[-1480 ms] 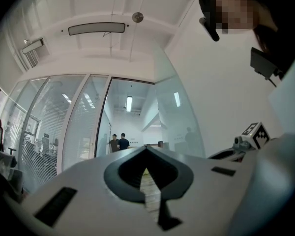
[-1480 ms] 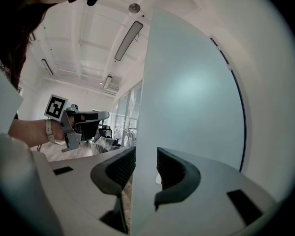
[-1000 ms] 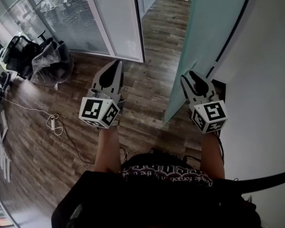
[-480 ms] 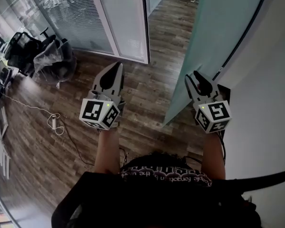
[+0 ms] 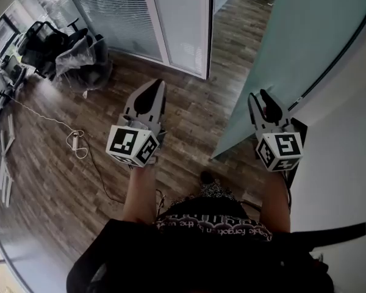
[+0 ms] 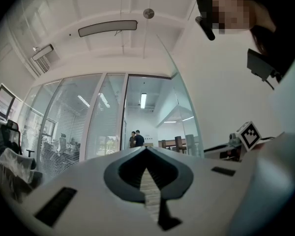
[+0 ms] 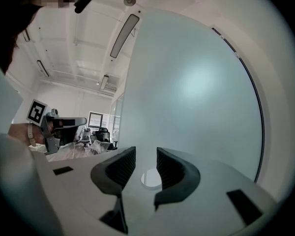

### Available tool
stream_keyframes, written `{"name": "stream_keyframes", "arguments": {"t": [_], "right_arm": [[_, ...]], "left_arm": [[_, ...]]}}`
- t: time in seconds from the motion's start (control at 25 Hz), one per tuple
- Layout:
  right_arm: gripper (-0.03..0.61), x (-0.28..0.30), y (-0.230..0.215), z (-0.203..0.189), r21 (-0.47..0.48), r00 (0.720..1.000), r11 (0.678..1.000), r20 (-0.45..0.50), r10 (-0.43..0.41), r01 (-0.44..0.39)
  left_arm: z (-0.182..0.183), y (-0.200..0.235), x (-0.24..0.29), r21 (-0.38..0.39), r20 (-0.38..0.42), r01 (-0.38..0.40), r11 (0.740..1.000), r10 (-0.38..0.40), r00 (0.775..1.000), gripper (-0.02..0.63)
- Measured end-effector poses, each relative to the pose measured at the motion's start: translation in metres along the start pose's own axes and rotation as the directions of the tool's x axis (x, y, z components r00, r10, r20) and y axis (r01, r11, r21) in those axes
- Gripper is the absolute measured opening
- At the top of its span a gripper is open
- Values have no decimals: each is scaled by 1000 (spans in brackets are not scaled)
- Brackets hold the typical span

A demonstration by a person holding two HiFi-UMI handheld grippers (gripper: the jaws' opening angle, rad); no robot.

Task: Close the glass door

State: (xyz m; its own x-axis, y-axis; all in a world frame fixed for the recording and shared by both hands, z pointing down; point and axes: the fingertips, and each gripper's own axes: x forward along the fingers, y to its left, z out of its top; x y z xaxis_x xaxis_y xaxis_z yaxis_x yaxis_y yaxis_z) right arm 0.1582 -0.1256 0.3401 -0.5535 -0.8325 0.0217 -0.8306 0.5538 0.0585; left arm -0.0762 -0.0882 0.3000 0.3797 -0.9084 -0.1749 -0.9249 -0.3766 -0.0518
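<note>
The left tongs (image 5: pixel 154 88) are held out over the wooden floor (image 5: pixel 189 118), well apart from the glass door (image 5: pixel 293 47). In the left gripper view their jaws are seen pressed together at the tips, with nothing pinched between them. The right tongs (image 5: pixel 261 96) are held up just in front of the lower part of the door. In the right gripper view their ribbed jaws are seen spread, with only the pale frosted pane showing in the gap. Whether the pane is touched by them cannot be told.

The door is a frosted, pale green panel standing open, swung back close to the white wall (image 5: pixel 348 157) on the right. Its lower corner is seen near the floor between the two tongs, and a thin black line curves along its far side.

Beyond the left tongs a glass partition (image 5: pixel 119 11) with slatted blinds is seen. Further left, office chairs (image 5: pixel 67 50) covered in clear plastic are grouped, and a white cable (image 5: pixel 76 140) lies coiled on the floor. In the left gripper view two people (image 6: pixel 135 139) are seen standing far off beyond the doorway.
</note>
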Motion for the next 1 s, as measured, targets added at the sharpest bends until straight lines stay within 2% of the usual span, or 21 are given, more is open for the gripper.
{"name": "stream_keyframes", "arguments": {"t": [0.28,0.44,1.0], "right_arm": [[120,37,5,4,-11,1000,1000,17,2,-2],[120,60,8,4,6,1000,1000,17,0,0],[120,146,5,-2,3,1000,1000,23,1,-1]], "left_arm": [[-5,36,-8,-8,-12,-80,997,80,997,2],[-8,54,-5,-7,-10,-100,995,100,995,2],[-19,107,53,6,-7,-49,999,49,999,2]]}}
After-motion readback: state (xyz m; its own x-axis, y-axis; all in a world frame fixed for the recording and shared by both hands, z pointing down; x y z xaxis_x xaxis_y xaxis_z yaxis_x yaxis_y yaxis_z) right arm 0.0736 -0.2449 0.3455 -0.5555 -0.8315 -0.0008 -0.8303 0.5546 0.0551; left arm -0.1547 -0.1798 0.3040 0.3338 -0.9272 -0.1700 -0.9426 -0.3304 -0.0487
